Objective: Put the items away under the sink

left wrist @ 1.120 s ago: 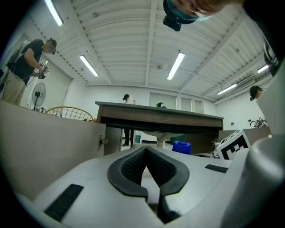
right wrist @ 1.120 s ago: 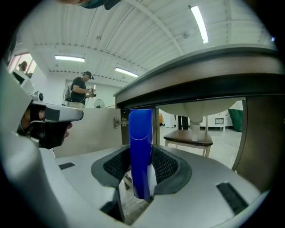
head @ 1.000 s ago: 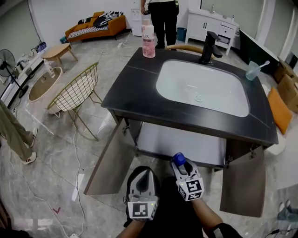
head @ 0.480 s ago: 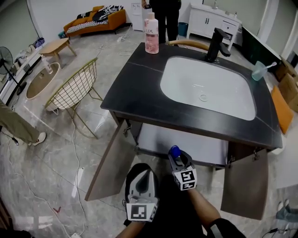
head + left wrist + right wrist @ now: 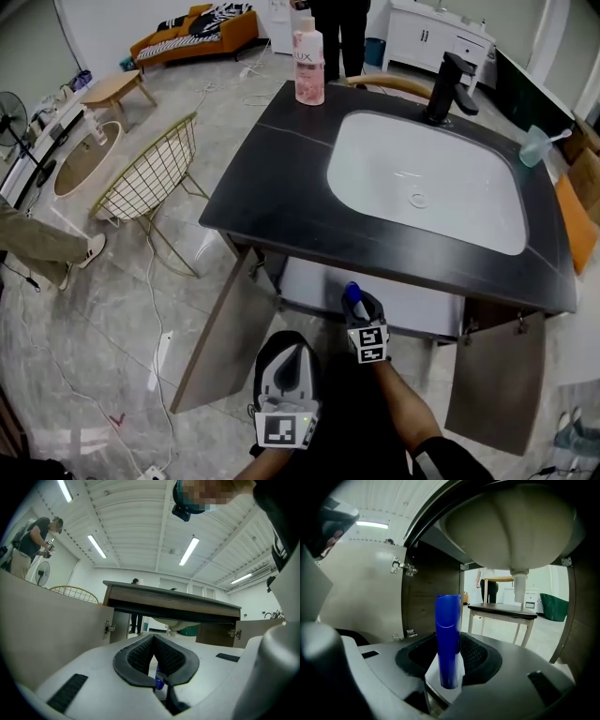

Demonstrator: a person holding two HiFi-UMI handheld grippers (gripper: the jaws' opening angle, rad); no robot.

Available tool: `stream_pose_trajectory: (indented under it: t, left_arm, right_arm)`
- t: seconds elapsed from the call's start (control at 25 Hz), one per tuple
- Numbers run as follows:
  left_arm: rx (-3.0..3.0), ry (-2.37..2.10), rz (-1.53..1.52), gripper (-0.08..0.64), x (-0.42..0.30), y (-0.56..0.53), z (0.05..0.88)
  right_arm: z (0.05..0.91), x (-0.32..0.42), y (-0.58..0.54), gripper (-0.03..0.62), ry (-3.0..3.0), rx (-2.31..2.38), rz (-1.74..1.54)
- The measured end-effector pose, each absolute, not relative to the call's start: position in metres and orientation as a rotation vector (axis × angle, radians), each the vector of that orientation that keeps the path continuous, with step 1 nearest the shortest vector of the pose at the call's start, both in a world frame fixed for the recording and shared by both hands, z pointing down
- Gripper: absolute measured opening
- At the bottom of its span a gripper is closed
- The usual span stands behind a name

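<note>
Forearms come in from the bottom edge of the head view, one hand behind each tool. The left tongs (image 5: 291,349) are nearest us, pointing level at the vanity and held back from it. In the left gripper view the left tongs (image 5: 154,660) have their jaws together with nothing clamped. A blue sliver shows low in the gap, and we cannot tell what it is.

The right tongs (image 5: 360,307) reach further ahead, just right of the left pair, tipped slightly downward at the mouth of the cabinet. Their jaws are clamped on one white bottle with a blue cap (image 5: 448,634), which stands upright between the pads. Above them we see the underside of the basin (image 5: 511,527) and one drain pipe (image 5: 519,585).

We count two cabinet doors, both open: the left door (image 5: 225,333) to the left of the left tongs, the right door (image 5: 495,375) to the right of the right tongs. Beyond both tools, on the black counter (image 5: 272,169), stand one faucet (image 5: 448,86), one pink bottle (image 5: 309,67) and one cup (image 5: 534,145) holding a toothbrush. One wire chair (image 5: 150,178) sits well to the left.

A second ago the right tongs were beside the left pair and closer to us. They have since gone forward and down with the bottle still gripped, while the left tongs have barely shifted.
</note>
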State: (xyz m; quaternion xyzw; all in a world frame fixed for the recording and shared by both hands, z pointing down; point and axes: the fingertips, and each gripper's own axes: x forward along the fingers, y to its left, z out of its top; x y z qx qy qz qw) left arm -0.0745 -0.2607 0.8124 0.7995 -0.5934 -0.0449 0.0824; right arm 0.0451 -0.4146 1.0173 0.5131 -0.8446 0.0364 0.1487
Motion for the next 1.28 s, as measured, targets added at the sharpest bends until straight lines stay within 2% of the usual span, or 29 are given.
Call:
stream_pose_trajectory:
  t: [1.28]
  left_arm:
    - [2.344, -1.806, -0.095, 0.014, -0.090, -0.283, 0.827]
  right_arm:
    - [1.105, 0.038, -0.455, 0.151, -2.382, 1.442, 0.259]
